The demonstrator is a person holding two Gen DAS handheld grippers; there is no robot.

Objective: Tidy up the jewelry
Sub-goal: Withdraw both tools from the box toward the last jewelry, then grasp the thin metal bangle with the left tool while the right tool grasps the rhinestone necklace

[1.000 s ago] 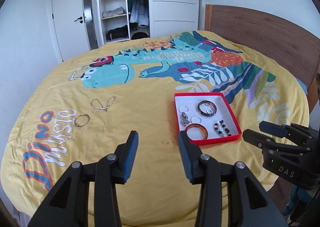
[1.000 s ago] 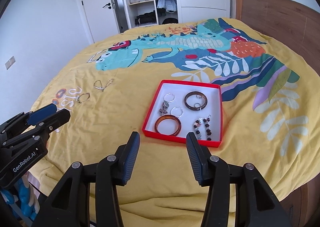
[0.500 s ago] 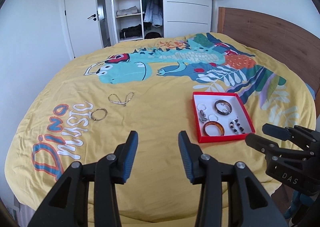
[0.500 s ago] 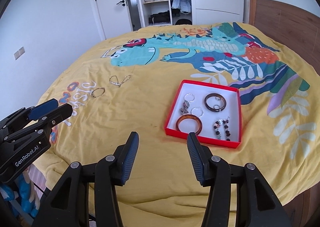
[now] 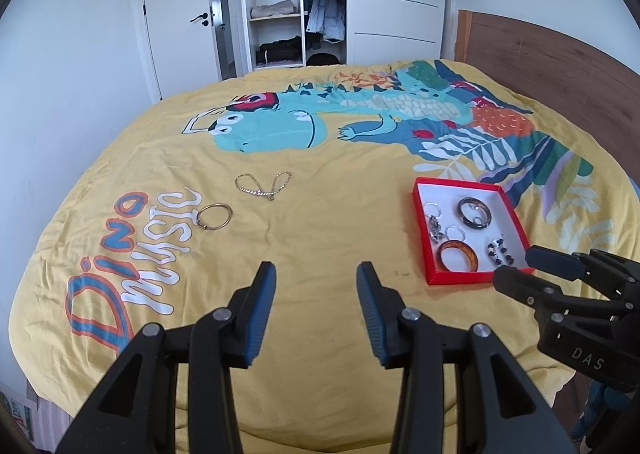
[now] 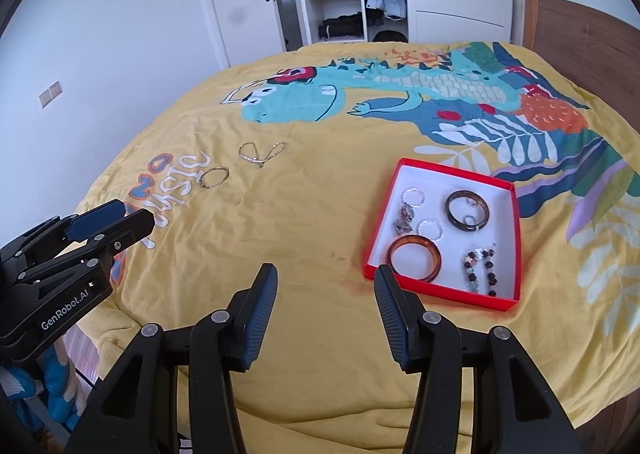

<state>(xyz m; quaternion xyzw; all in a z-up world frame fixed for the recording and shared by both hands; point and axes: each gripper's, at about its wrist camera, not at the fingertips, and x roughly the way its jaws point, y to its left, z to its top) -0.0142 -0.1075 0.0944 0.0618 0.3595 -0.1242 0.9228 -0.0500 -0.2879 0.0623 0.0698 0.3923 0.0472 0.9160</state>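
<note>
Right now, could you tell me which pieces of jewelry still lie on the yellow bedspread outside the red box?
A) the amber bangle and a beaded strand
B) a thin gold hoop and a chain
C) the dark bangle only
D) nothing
B: the thin gold hoop and the chain lie on the bedspread, well left of the red box.

Black plastic tools point(image 5: 316, 286) w/ ribbed blue pads, silver screws (white "GenRobot.AI", "DAS" markings)

Left gripper point(image 5: 316, 278) and right gripper point(image 6: 325, 281), jaws apart and empty, angled downward.
</note>
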